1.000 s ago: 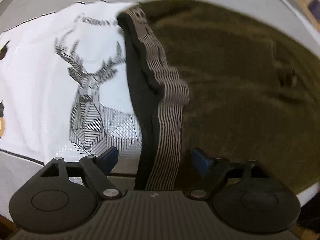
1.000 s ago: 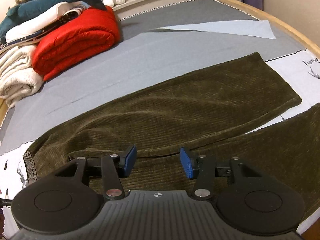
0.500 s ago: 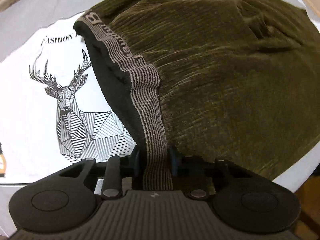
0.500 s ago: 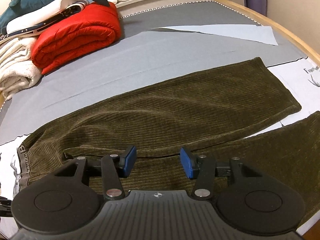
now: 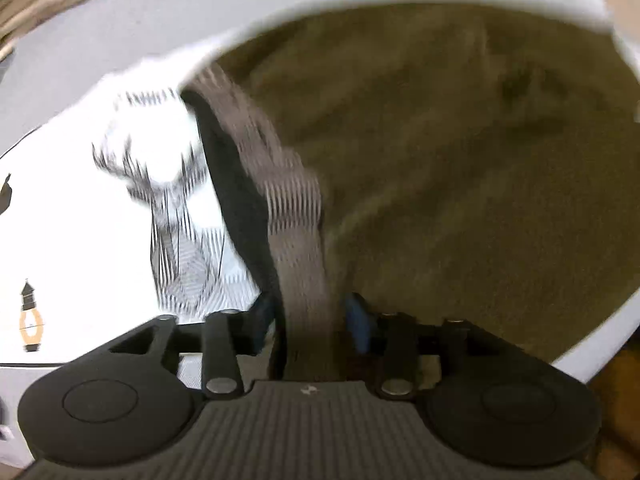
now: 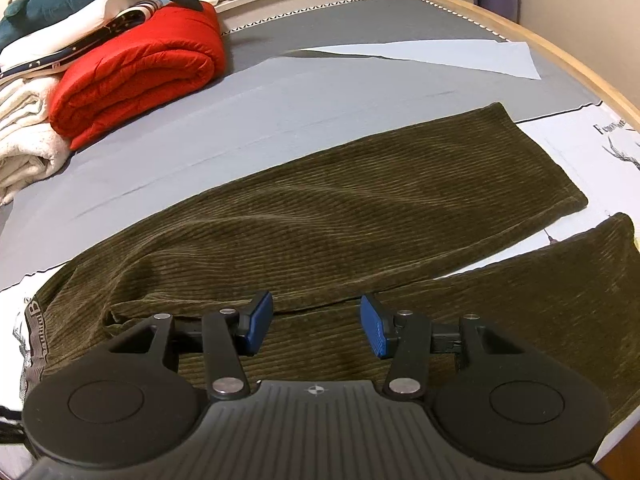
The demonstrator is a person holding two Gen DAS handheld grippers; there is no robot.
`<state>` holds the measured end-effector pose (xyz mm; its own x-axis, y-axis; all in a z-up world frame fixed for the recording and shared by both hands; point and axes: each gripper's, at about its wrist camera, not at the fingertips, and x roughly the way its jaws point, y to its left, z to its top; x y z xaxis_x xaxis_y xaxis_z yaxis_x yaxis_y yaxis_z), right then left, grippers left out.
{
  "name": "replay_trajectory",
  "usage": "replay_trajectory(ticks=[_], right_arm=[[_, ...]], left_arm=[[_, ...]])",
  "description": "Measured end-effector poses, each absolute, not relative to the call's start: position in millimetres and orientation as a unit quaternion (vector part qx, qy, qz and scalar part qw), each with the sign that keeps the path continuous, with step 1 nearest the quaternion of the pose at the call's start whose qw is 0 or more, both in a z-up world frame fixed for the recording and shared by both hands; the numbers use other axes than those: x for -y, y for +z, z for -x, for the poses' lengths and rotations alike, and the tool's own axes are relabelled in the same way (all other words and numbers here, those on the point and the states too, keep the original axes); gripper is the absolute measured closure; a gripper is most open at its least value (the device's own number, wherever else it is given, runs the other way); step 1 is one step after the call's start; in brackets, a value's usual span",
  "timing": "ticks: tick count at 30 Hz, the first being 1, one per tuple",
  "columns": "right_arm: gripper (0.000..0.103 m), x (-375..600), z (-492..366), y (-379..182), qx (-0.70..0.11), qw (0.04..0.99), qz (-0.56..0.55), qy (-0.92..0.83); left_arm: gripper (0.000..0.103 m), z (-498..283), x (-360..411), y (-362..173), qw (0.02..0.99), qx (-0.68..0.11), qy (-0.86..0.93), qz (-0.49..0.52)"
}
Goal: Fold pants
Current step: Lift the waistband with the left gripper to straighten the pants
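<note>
Grey, smooth sheeting covers the bed [image 6: 320, 92], framed by a curved wooden rim, and on it lie the pants [image 6: 360, 208], olive corduroy with fine ribs running along the legs.

On the left tool [image 5: 310, 320], the jaws are opening, their blue pads standing slightly off either side of the waistband [image 5: 296, 216], a striped grey-brown elastic strip that rises between them; the picture is blurred, so contact with the pads cannot be judged. Beside the waistband on its left, the dark inner lining shows, and beyond that a glossy white sheet [image 5: 80, 220] printed with a line-drawn geometric deer. To the waistband's right spreads the soft olive seat of the pants.

At the right tool [image 6: 316, 324], the jaws stand half apart with nothing between them, hovering over the crotch where the two legs split. Both legs lie flat and stretch away from the waistband, their hems squared. Far beyond the pants sits a puffy red quilted roll [image 6: 140, 76], with cream folded blankets [image 6: 24, 148] next to it.
</note>
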<state>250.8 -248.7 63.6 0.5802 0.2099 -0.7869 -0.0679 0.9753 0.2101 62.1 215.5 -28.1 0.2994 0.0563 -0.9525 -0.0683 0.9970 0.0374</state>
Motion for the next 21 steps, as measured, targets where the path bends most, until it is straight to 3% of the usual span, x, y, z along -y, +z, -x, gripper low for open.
replay_trajectory(ticks=[5, 7, 9, 11, 21], right_arm=[[0.052, 246, -250, 63, -0.451, 0.886, -0.075, 0.081], [0.052, 244, -249, 62, -0.452, 0.885, -0.073, 0.081], [0.052, 242, -249, 62, -0.453, 0.885, -0.072, 0.082], [0.052, 242, -249, 61, -0.454, 0.884, -0.072, 0.082], [0.052, 245, -250, 61, -0.454, 0.884, -0.075, 0.08]], left_arm=[[0.052, -70, -218, -15, 0.828, -0.556, 0.017, 0.07], [0.053, -76, -211, -34, 0.805, -0.592, 0.022, 0.033], [0.064, -79, -205, -55, 0.778, -0.627, 0.036, -0.026], [0.064, -82, -203, -52, 0.781, -0.623, 0.034, -0.037], [0.042, -92, -227, 6, 0.843, -0.519, 0.091, 0.108]])
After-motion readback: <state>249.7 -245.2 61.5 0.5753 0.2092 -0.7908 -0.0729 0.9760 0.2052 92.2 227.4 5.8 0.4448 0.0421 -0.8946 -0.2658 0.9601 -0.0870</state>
